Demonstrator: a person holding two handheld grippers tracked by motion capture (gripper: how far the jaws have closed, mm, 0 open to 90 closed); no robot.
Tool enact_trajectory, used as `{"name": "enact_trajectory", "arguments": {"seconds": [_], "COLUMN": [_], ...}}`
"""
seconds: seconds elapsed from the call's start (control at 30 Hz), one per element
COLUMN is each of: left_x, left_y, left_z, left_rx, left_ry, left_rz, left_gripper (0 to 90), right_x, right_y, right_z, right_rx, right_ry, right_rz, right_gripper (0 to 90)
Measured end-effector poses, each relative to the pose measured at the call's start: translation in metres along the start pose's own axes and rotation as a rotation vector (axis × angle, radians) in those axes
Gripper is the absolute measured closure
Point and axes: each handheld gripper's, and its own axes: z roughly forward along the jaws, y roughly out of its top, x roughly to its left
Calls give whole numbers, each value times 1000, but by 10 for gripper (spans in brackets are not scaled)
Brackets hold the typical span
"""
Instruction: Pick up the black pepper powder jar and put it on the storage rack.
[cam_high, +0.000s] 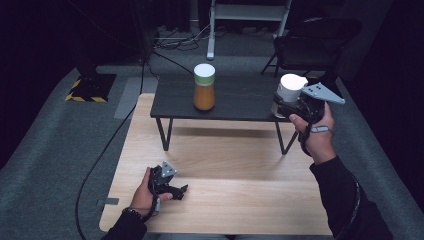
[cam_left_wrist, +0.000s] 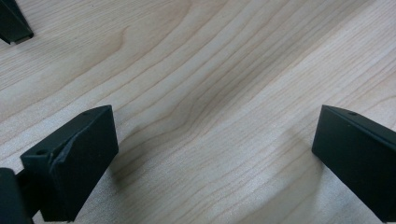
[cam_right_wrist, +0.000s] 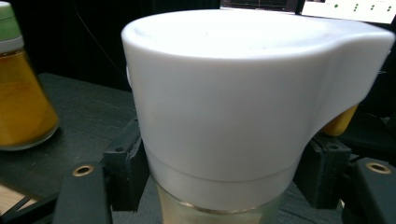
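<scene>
My right gripper (cam_high: 282, 106) is shut on a glass jar with a wide white cap (cam_high: 291, 87), at the right end of the small dark table (cam_high: 240, 102). In the right gripper view the black jaws clamp the jar (cam_right_wrist: 224, 205) just under its white cap (cam_right_wrist: 233, 98), my right gripper (cam_right_wrist: 219, 179) closed around it. An orange-filled bottle (cam_high: 204, 87) with a white and green top stands upright mid-table, seen at the left as the orange bottle (cam_right_wrist: 21, 98). My left gripper (cam_high: 175, 190) rests low on the wooden board, open; my left gripper (cam_left_wrist: 215, 154) has bare wood between its jaws.
The dark table stands on a light wooden board (cam_high: 225, 165) laid over grey carpet. A black folding chair (cam_high: 315, 42) sits behind the table at the right. Cables and a white stand (cam_high: 212, 30) lie at the back. A black cable (cam_high: 107, 150) runs along the board's left side.
</scene>
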Motion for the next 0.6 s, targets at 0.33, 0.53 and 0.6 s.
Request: {"name": "enact_trajectory", "arguments": {"seconds": [0.33,0.53,0.6], "left_x": [0,0,0], "left_y": [0,0,0], "left_z": [0,0,0], "left_rx": [0,-1,-1], "left_ry": [0,0,0], "left_rz": [0,2,2], "left_gripper": [4,4,4], "right_x": [3,5,6], "right_y": [9,10,9], "right_z": [21,35,40], "right_rx": [-1,-5,-2], "right_ry": [-21,-26,-27], "right_rz": [2,19,24], "right_gripper": [304,304,304]}}
